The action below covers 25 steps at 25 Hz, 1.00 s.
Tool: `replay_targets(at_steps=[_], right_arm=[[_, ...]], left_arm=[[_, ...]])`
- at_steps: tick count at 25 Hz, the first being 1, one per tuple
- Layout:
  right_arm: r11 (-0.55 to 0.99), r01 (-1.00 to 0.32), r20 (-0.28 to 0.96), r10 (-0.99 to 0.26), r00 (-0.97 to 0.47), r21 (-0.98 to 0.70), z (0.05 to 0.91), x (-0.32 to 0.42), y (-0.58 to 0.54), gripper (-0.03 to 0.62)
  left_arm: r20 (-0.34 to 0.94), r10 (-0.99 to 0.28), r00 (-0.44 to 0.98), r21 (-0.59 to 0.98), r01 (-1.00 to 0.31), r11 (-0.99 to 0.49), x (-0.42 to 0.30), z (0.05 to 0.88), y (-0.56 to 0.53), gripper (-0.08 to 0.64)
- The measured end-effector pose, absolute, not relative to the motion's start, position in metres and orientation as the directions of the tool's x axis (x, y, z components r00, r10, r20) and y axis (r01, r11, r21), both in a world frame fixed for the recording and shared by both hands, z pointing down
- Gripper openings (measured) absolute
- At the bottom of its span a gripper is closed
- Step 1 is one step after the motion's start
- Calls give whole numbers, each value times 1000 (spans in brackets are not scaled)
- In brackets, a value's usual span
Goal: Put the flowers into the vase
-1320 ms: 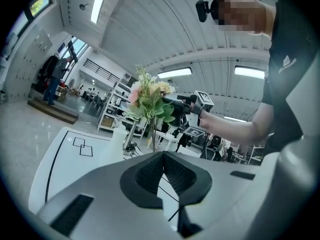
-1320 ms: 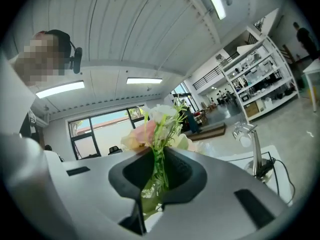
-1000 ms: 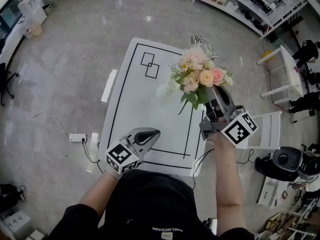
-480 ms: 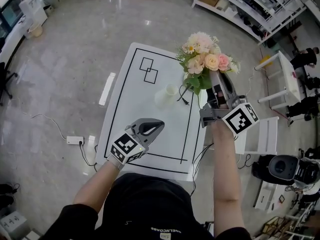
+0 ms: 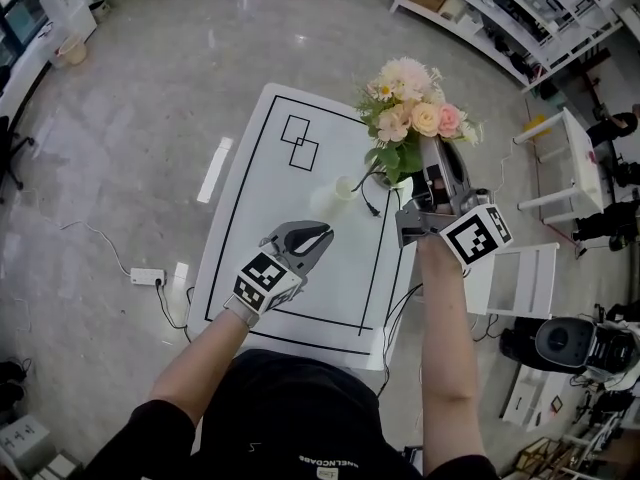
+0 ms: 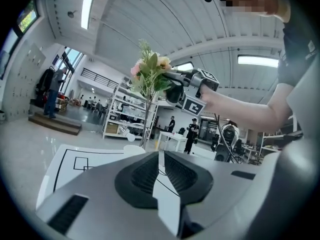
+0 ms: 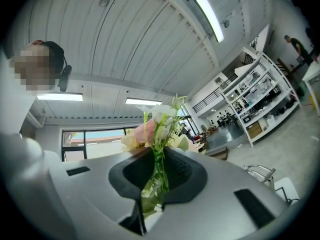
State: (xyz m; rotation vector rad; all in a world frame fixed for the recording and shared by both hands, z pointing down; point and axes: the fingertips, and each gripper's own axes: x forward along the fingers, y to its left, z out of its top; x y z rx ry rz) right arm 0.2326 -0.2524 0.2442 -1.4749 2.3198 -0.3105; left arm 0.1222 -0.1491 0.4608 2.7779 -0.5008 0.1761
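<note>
On the pale stone floor (image 5: 130,118) stands a white table (image 5: 250,228) with a black outline drawn just inside its edges. Two small overlapping squares (image 5: 300,140) are drawn towards its far left corner.

Above the table's right edge, in its far half, the flowers (image 5: 410,118) are held in the air, a bunch of cream, peach and pink blooms with green leaves. The right gripper (image 5: 437,163) pinches the bunch by its stems. In the right gripper view the pads are pressed onto the green stems and the blooms (image 7: 152,129) rise beyond the jaw tips. The dark stem ends hang below the leaves, just beside the vase on its right. Whether they touch it cannot be told.

Over the middle of the table, towards the near edge, the left gripper (image 5: 322,233) points at the far right corner. Its jaws are opening: a narrow slit shows between the pads, with only the tabletop seen through it and nothing between them.

The vase (image 5: 338,196), small and white, stands upright inside the outline, near the right edge. It lies between the left gripper's tips and the flowers.
</note>
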Motion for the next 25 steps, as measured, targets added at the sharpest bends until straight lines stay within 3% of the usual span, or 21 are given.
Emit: replay_targets(at_steps=[14,25], right_arm=[[414,-817,-114,-908,-404,-401,305,231,-273,54],[390,-827,-63,-914,-400,-405,354,225,-267,55]], left_arm=[[241,-337,910,290,-399,-870,147,496,-199,118],[262,-315,912,306,-388,-869,159,516,-208,135]])
